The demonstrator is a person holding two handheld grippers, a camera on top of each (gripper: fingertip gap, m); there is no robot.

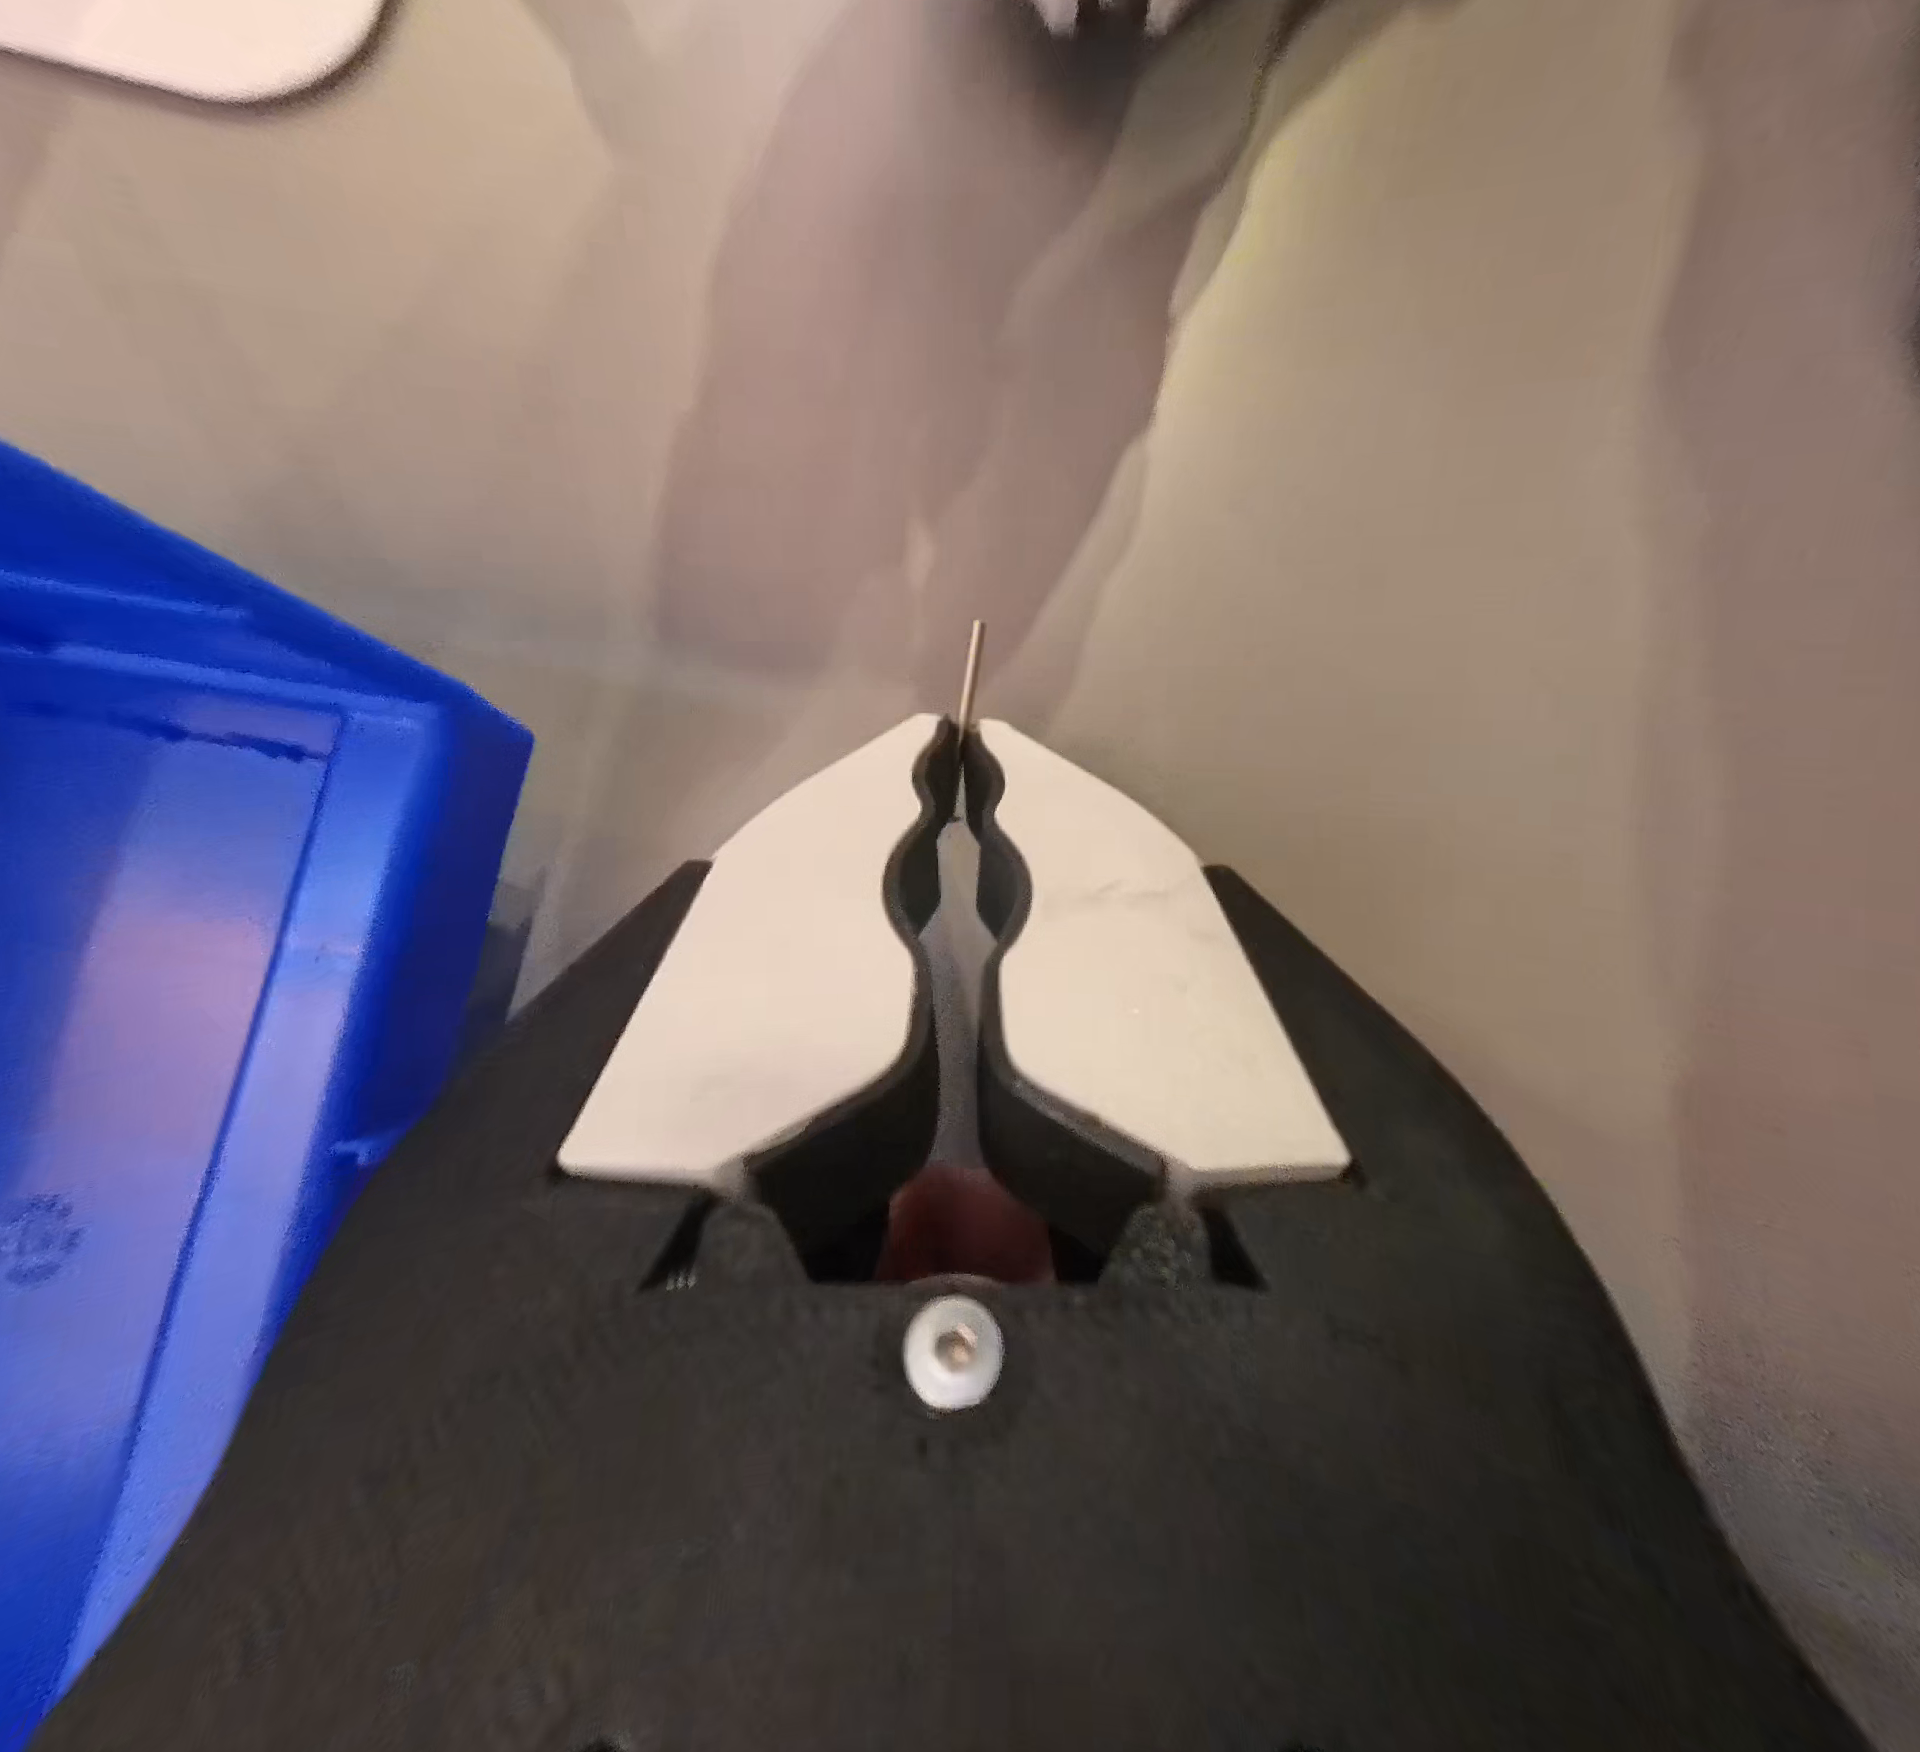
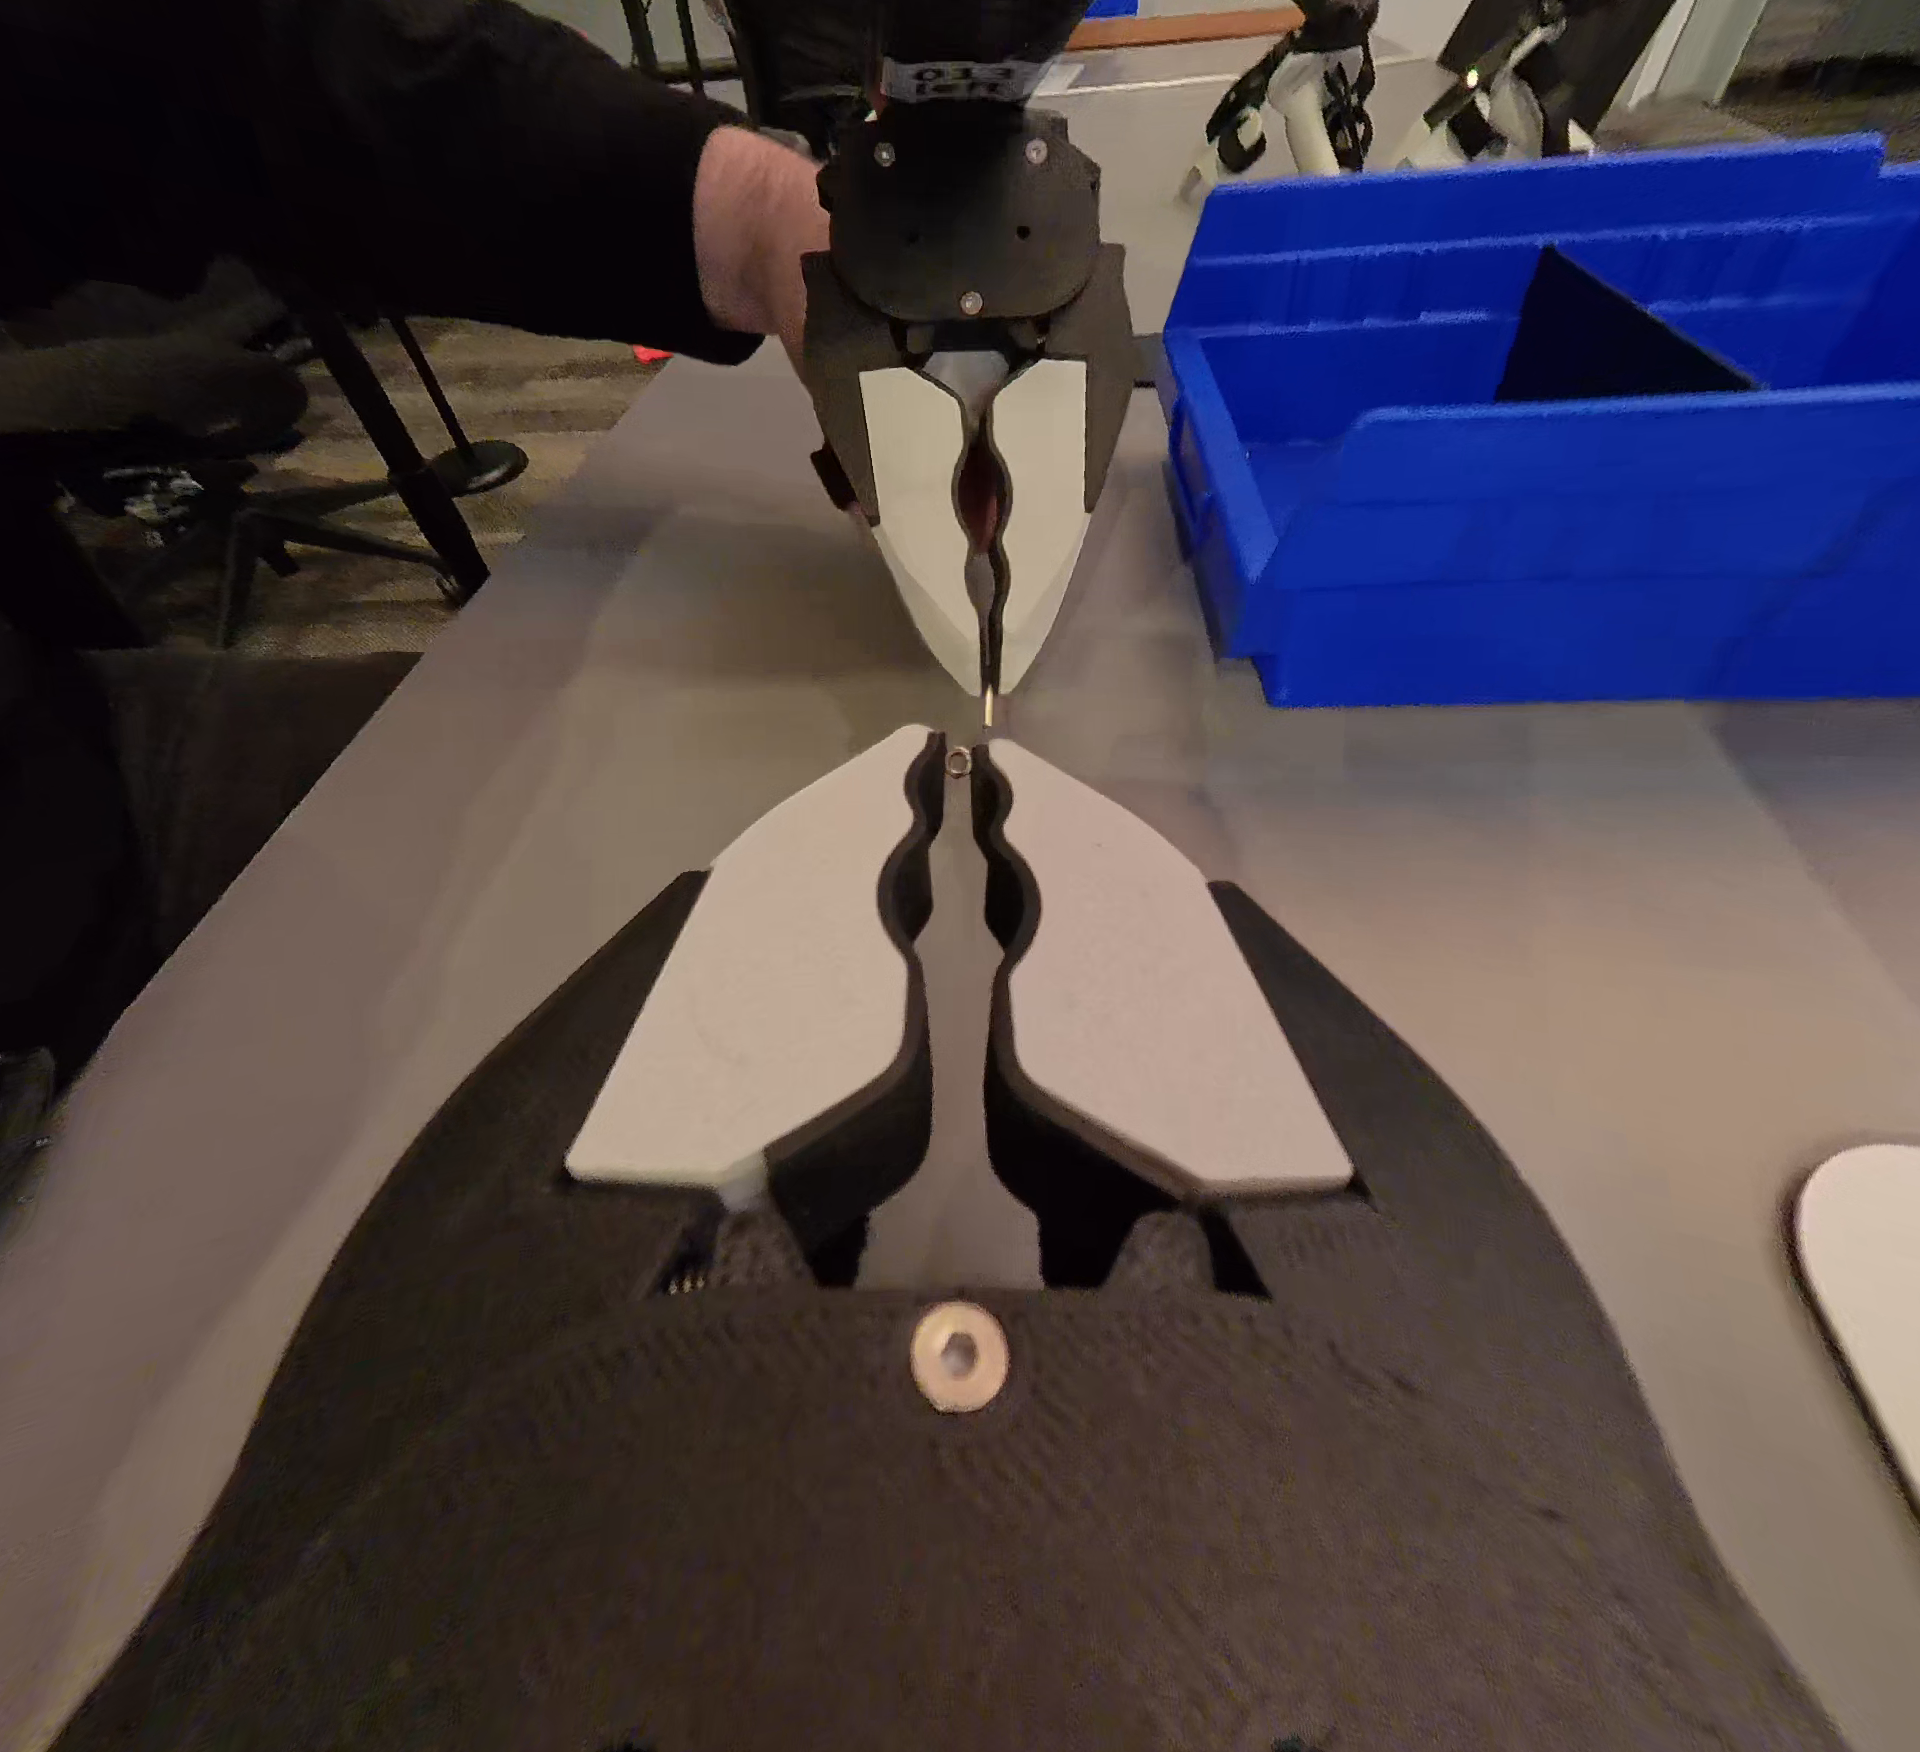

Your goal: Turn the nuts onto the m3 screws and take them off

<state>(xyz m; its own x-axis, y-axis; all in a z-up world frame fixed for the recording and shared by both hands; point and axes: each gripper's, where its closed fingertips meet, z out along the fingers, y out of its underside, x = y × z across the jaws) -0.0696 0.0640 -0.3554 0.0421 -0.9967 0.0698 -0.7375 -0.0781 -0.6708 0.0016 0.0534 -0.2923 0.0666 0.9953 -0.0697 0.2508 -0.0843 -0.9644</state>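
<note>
Grey and smooth, the table [image 2: 1455,923] is shared with a blue bin [image 2: 1558,497] at about 2 o'clock in the right wrist view and a white pad [image 2: 1870,1307] at 4 o'clock; behind it an office with chairs and other rigs is seen.

In the left gripper [image 1: 954,728] a thin screw [image 1: 975,674] is pinched, the jaws closed on it so that only its shaft points out at 12 o'clock. In the right gripper [image 2: 958,746] a small nut [image 2: 957,760] is held at the very tips, the jaws almost together around it. Screw tip and nut are facing each other, just apart and not yet touching.

Several failures may be expected from here. If the shaft is not brought in line with the hole, the thread can be crossed and the nut jammed. Because the nut is held only at the tips, it may be pushed out and dropped on the table when pressed. The screw may also be tilted in its grip under side force. The left wrist view is blurred, so how straight the screw stands toward the nut probably cannot be judged well.
</note>
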